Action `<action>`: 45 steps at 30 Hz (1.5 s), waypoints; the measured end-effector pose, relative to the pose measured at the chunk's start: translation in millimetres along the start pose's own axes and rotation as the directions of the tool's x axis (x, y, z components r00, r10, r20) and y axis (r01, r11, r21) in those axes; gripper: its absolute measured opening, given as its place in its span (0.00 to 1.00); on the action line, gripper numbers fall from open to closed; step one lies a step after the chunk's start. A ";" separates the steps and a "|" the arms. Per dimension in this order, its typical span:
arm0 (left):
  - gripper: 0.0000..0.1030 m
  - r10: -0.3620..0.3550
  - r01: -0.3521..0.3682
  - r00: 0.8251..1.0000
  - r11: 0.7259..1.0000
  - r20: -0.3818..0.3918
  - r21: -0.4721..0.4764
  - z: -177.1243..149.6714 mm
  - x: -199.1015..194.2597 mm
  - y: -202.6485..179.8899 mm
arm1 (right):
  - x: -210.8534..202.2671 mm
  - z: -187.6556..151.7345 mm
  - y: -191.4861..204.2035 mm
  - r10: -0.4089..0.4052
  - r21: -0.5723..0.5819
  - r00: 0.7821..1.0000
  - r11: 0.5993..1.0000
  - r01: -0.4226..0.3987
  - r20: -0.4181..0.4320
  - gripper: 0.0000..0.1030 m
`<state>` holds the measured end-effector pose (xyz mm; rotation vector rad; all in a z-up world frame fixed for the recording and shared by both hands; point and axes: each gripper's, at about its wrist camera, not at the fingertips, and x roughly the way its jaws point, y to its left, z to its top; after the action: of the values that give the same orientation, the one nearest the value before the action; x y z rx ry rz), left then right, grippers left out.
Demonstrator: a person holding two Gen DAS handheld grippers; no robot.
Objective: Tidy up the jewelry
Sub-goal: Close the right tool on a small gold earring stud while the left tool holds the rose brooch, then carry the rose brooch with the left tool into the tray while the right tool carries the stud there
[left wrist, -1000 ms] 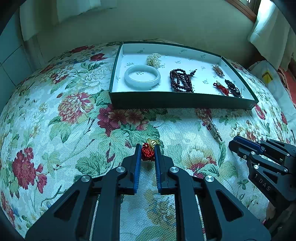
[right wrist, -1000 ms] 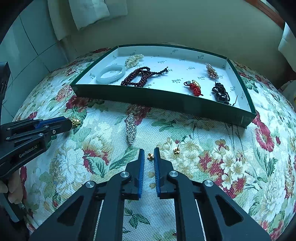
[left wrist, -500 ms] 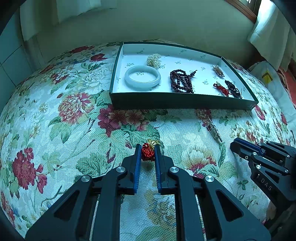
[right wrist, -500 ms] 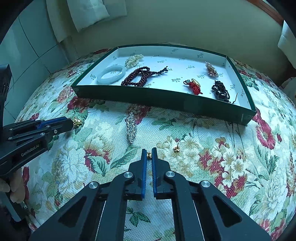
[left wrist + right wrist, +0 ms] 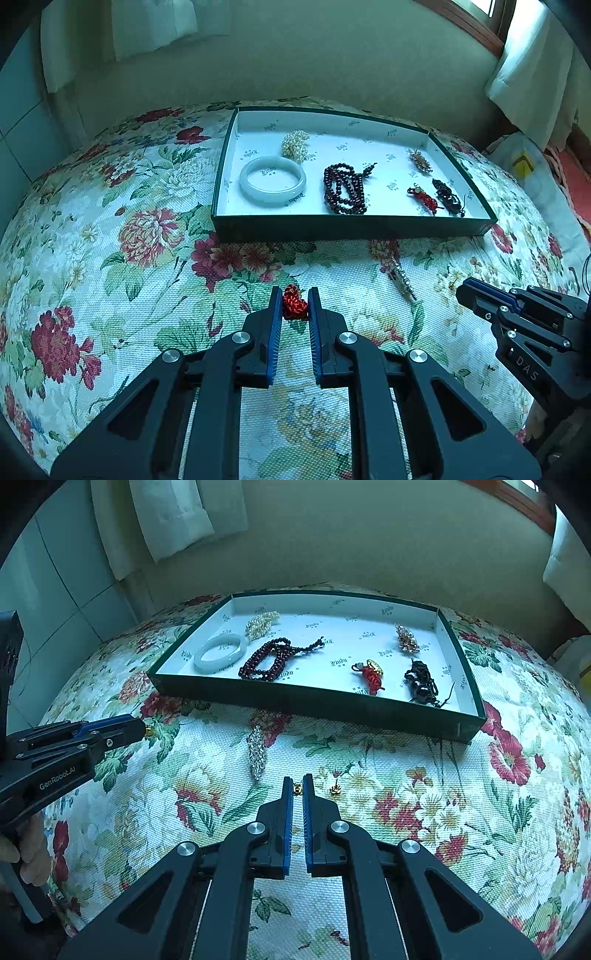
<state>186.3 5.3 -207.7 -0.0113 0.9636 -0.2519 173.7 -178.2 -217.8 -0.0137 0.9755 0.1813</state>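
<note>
Our left gripper [image 5: 294, 300] clamps the red knot [image 5: 294, 307]; our right gripper [image 5: 297, 787] pinches a gold stud [image 5: 297, 788] — second stud [image 5: 335, 789] just beside.

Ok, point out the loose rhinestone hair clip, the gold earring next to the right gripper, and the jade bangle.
rhinestone hair clip [image 5: 257, 752]: right wrist view, mid-body.
gold earring [image 5: 335, 789]: right wrist view, its head.
jade bangle [image 5: 272, 197]: left wrist view, near rim.
</note>
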 end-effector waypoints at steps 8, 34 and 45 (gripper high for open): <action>0.13 -0.032 0.030 0.997 0.999 0.067 0.032 25.6 -20.5 -18.1 | -23.1 20.0 -6.6 -0.003 0.006 0.997 1.000 0.003 0.074 0.05; 0.13 0.012 -0.029 0.991 0.992 0.136 0.122 153.0 69.9 -60.6 | 33.9 140.9 -56.3 -0.076 0.051 0.982 0.996 0.068 0.175 0.05; 0.14 0.059 -0.059 0.998 0.993 -0.001 0.105 152.1 137.1 -52.4 | 93.9 140.4 -61.0 -0.075 0.040 0.996 0.997 0.073 0.053 0.05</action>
<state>373.7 -90.9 -225.3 0.1141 0.9524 -0.2481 350.2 -211.5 -220.7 -0.0105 0.9221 0.0945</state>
